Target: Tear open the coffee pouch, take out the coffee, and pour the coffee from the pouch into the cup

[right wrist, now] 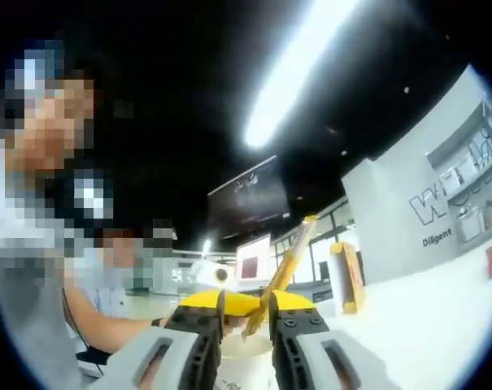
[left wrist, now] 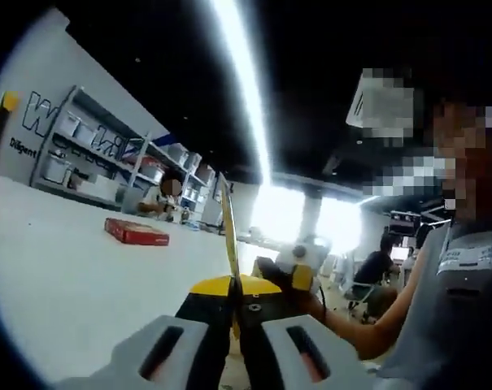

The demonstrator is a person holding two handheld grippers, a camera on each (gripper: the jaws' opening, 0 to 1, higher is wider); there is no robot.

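Note:
The yellow coffee pouch [left wrist: 228, 231] stands edge-on as a thin strip rising from between my left gripper's [left wrist: 236, 313] jaws, which are shut on it. Its wider yellow part [left wrist: 229, 284] spreads just above the jaw tips. From the right, my right gripper [left wrist: 288, 276] reaches in to the same pouch, with a person's arm behind it. In the right gripper view the pouch [right wrist: 288, 256] slants up to the right, and my right gripper [right wrist: 247, 321] is shut on its lower end. Both grippers hold it up in the air above the white table [left wrist: 75, 268].
A flat red box [left wrist: 136, 231] lies on the table further back. A yellow carton [right wrist: 346, 276] stands upright on the table [right wrist: 424, 325]. Shelving [left wrist: 91, 154] lines the far wall. The person [left wrist: 465, 276] holding the grippers stands close on the right.

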